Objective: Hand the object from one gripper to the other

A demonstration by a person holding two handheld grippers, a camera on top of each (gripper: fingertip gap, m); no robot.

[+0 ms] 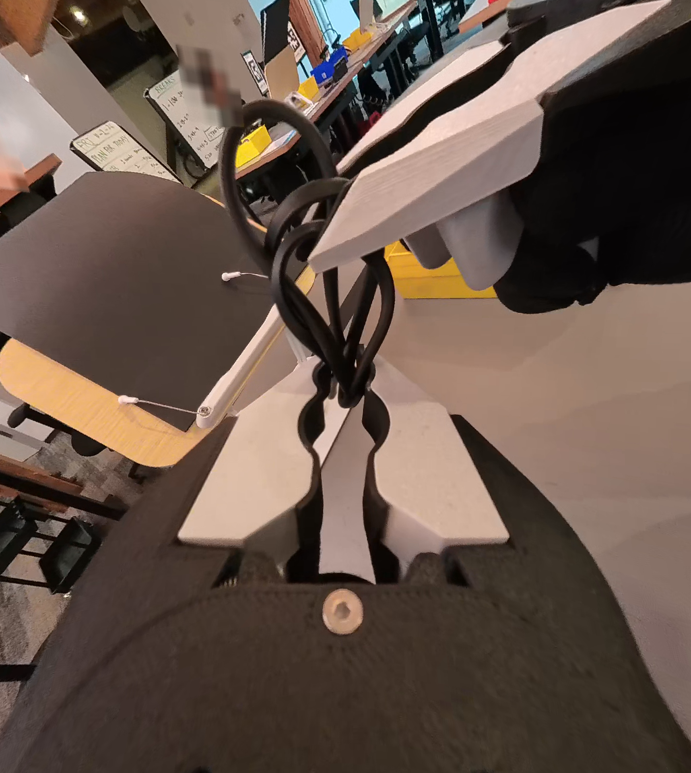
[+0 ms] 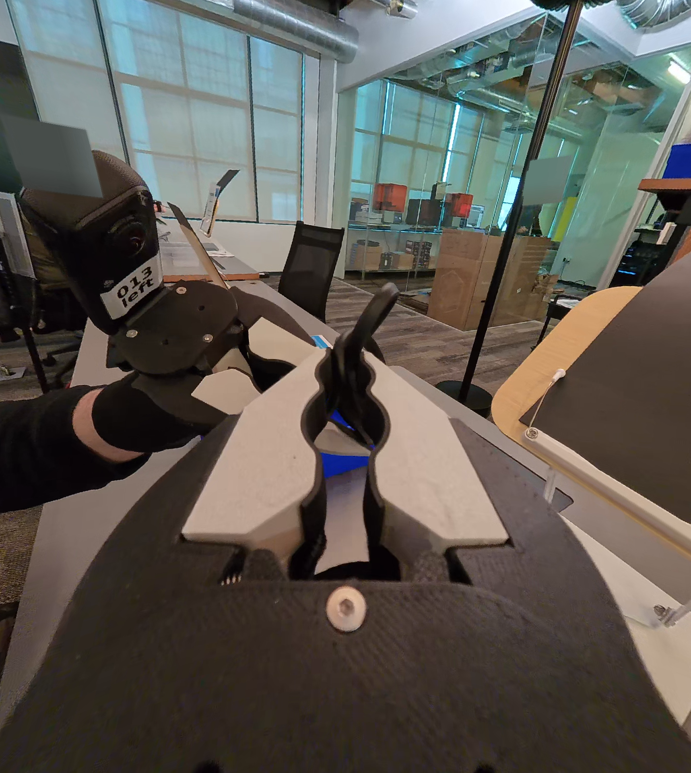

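Note:
A bundle of looped black cable [image 1: 314, 309] hangs in the air above the grey table [image 1: 565, 439]. In the left wrist view my left gripper [image 1: 347, 382] is shut on the lower ends of the loops. My right gripper [image 1: 331, 234] comes in from the upper right, held by a black-gloved hand [image 1: 628, 188], and its white fingers [image 1: 419, 184] cover the middle of the loops. In the right wrist view my right gripper [image 2: 344, 368] is shut on the black cable [image 2: 371, 318], one loop sticking up past the tips. The left gripper [image 2: 176, 330] sits close at the left, fingers hidden behind mine.
A black board with a light wooden rim [image 1: 105, 272] stands tilted at the table's edge, also at the right of the right wrist view [image 2: 649, 376]. A yellow bin [image 1: 431, 278] lies behind the right gripper. A black pole [image 2: 515, 234] and an office chair [image 2: 314, 263] stand beyond the table. There is about 6 cm between the tips of the two grippers.

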